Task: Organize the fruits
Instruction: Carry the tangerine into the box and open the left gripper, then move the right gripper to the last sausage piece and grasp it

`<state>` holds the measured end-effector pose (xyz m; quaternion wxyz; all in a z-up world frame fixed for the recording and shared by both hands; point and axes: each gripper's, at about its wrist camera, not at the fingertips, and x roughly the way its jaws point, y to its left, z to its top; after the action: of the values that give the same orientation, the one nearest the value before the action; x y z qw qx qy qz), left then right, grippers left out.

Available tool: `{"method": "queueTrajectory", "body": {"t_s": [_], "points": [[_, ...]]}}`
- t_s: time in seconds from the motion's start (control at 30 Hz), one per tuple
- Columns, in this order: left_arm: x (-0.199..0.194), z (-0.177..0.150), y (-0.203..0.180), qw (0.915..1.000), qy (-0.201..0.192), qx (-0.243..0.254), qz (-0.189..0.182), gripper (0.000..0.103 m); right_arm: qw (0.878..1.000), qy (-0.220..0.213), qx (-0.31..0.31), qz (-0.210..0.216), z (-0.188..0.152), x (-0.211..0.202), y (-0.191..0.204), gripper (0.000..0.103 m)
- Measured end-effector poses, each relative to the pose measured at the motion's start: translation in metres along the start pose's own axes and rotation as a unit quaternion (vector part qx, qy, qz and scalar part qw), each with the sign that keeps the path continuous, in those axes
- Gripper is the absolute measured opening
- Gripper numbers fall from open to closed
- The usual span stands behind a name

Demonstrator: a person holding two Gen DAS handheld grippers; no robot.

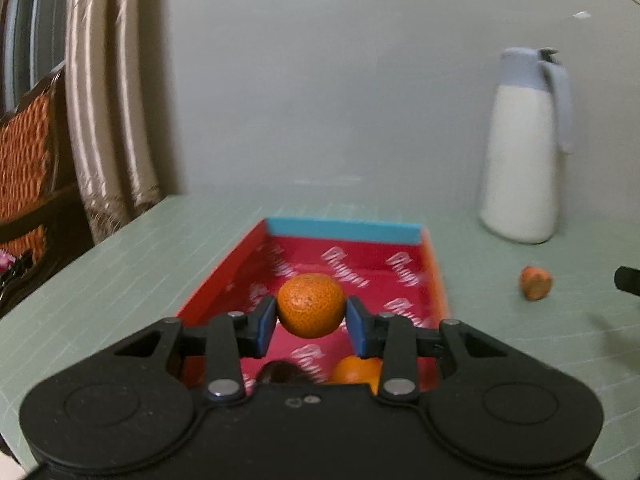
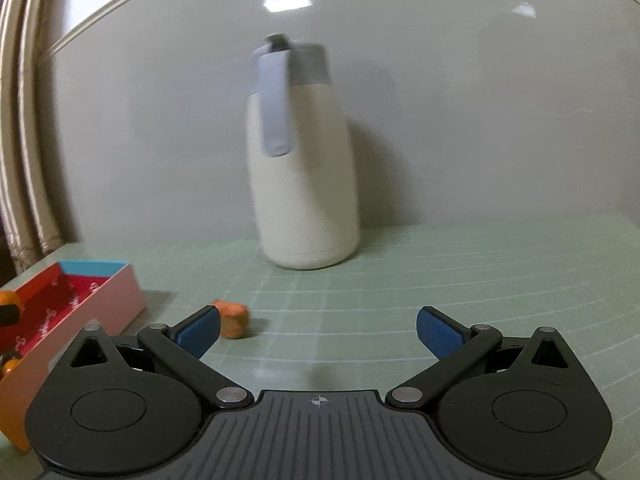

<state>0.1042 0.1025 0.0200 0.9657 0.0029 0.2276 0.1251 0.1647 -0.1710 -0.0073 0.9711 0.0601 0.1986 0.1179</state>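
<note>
Left wrist view: the left gripper (image 1: 311,322) had its pads clamped on an orange (image 1: 311,305) above the red box (image 1: 224,276), so I'd lower it in before letting go, clear of the second orange (image 1: 356,370). Right wrist view: the right gripper (image 2: 318,330) was spread wide and empty, with a small orange piece (image 2: 234,319) on the table (image 2: 440,280) just past its left finger.

Orange (image 1: 311,305) above red box (image 1: 236,264)

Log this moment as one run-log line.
left gripper: shut on orange, above red box | right gripper: open, empty | orange chunk: on table, outside box
</note>
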Motion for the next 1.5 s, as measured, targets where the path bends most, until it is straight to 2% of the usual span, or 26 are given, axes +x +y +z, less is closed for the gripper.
{"method": "queueTrajectory", "body": {"t_s": [0.07, 0.1, 0.13, 0.17, 0.2, 0.8, 1.27, 1.33, 1.4, 1.5], "points": [[0.001, -0.002, 0.009, 1.0, 0.003, -0.007, -0.003, 0.032, 1.0, 0.002, -0.004, 0.005, -0.001, 0.004, 0.009, 0.103], [0.0, -0.002, 0.011, 0.9999, -0.002, -0.008, -0.006, 0.046, 1.0, 0.003, -0.006, 0.008, -0.002, 0.007, 0.013, 0.103], [-0.003, -0.001, 0.013, 0.9999, -0.009, -0.008, -0.005, 0.072, 1.0, 0.004, -0.007, 0.01, -0.002, 0.01, 0.016, 0.103], [-0.006, -0.001, 0.015, 0.9997, -0.022, -0.008, 0.003, 0.082, 1.0, 0.005, -0.007, 0.012, -0.002, 0.012, 0.02, 0.103], [-0.009, 0.0, 0.016, 0.9993, -0.035, -0.005, 0.012, 0.083, 1.0, 0.006, -0.008, 0.014, -0.003, 0.014, 0.024, 0.103], [-0.01, -0.003, 0.043, 0.9989, -0.032, -0.019, 0.027, 0.083, 0.998, 0.034, -0.027, 0.041, -0.007, 0.037, 0.054, 0.103], [-0.012, -0.004, 0.068, 0.998, -0.03, -0.035, 0.044, 0.083, 0.997, 0.054, -0.046, 0.029, -0.005, 0.065, 0.069, 0.103], [-0.012, -0.004, 0.072, 0.9978, -0.03, -0.037, 0.047, 0.083, 0.997, 0.056, -0.045, 0.025, -0.003, 0.071, 0.069, 0.098], [-0.012, -0.005, 0.076, 0.9975, -0.029, -0.04, 0.05, 0.083, 0.997, 0.066, -0.043, 0.021, -0.001, 0.08, 0.067, 0.081], [-0.014, -0.004, 0.082, 0.997, -0.032, -0.044, 0.055, 0.083, 0.996, 0.079, -0.035, 0.019, -0.001, 0.09, 0.064, 0.078]]}}
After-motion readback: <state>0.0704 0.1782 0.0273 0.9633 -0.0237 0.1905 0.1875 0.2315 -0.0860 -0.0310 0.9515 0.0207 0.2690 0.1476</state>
